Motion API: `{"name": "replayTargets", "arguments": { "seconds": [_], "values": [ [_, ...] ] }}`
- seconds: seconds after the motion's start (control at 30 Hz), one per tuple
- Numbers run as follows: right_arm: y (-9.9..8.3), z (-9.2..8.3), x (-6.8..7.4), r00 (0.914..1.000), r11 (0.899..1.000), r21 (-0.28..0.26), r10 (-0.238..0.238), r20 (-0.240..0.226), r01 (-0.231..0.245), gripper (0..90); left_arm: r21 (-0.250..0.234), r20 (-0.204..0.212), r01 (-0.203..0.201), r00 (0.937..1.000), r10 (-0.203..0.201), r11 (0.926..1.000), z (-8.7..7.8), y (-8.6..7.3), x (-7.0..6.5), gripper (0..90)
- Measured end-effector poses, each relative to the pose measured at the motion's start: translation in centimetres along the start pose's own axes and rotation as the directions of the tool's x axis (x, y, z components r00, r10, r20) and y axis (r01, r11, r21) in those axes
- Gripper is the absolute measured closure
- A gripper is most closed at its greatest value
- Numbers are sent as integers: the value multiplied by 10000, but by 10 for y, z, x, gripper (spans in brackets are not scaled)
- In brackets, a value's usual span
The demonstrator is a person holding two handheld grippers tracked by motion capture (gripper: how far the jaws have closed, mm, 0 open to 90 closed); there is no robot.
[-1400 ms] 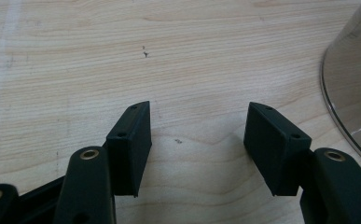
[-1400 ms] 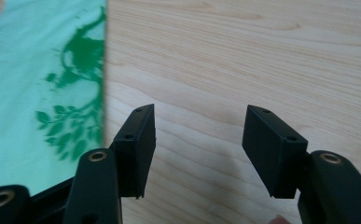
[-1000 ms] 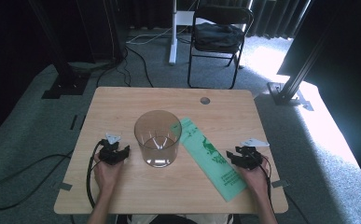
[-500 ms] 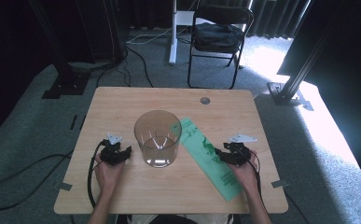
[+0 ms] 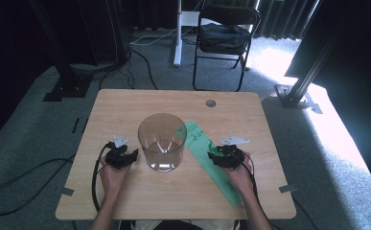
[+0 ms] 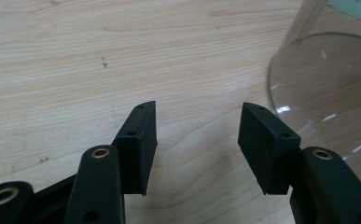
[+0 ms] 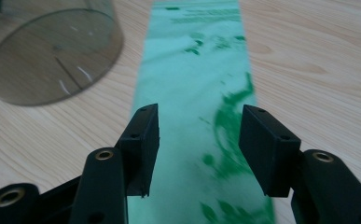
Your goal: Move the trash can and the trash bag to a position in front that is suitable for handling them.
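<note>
Wooden table (image 5: 125, 115), a clear plastic bin (image 5: 162, 142) standing upright near its middle, empty as far as the see-through wall shows. A flat green bag (image 5: 207, 153) lies folded in a long strip on the tabletop, running from just beside the bin toward the person's near right edge.

Right gripper (image 5: 221, 157) over the middle of the strip; in the right gripper view the bag (image 7: 194, 107) passes straight between the jaws, which stand spread to either side with nothing pinched. Whether the jaw tips touch the film is hard to tell.

Left gripper (image 5: 124, 157) sits low just left of the bin, jaws spread over bare wood (bin wall (image 6: 327, 88) near its right jaw).

Judgement: early stage. Bag not lifted, unfolded or put to the bin; grasping and everything after remains.
</note>
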State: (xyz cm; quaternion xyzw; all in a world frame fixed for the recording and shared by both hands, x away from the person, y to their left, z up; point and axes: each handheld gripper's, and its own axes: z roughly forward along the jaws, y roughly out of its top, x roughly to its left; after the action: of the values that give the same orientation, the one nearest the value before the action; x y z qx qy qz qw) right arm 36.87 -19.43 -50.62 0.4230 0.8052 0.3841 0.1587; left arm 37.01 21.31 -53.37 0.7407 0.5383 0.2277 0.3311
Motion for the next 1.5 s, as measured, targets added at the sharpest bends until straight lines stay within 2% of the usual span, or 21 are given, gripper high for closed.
{"name": "replayTargets", "arguments": {
  "seconds": [0.17, 0.27, 0.43, 0.63, 0.9, 1.2, 1.37, 1.5],
  "values": [
    [14, 12, 14, 9995, 9999, -99, -120, -297, 117, 475, -85, 126, -39, 9999, 40, 10000, 0, 3, -3, 474],
    [19, 17, 17, 9991, 9998, -98, -163, -399, 159, 475, -121, 206, -53, 9998, 55, 9999, -1, 4, -3, 474],
    [32, 34, 24, 9962, 9994, -211, 252, -833, -271, 475, -208, 435, -1, 9991, 10, 9998, -2, 6, -5, 474],
    [43, 48, 33, 9948, 9993, -259, 230, -996, -257, 475, -291, 571, -121, 9983, 138, 9995, -3, 8, -8, 482],
    [51, 57, 32, 9898, 9984, -290, 441, -1355, -485, 486, -270, 865, -173, 9961, 196, 9995, -3, 10, -10, 489],
    [59, 70, 30, 9926, 9989, -151, 435, -1138, -455, 509, -325, 1058, -185, 9942, 218, 9993, -2, 12, -10, 545],
    [63, 76, 24, 9891, 9989, -113, 435, -1404, -455, 532, -363, 1400, -208, 9898, 257, 9991, -1, 11, -7, 594],
    [60, 74, 26, 9871, 9993, -149, 328, -1570, -356, 554, -400, 1517, -603, 9862, 657, 9974, -4, 10, -9, 635]
  ]
}}
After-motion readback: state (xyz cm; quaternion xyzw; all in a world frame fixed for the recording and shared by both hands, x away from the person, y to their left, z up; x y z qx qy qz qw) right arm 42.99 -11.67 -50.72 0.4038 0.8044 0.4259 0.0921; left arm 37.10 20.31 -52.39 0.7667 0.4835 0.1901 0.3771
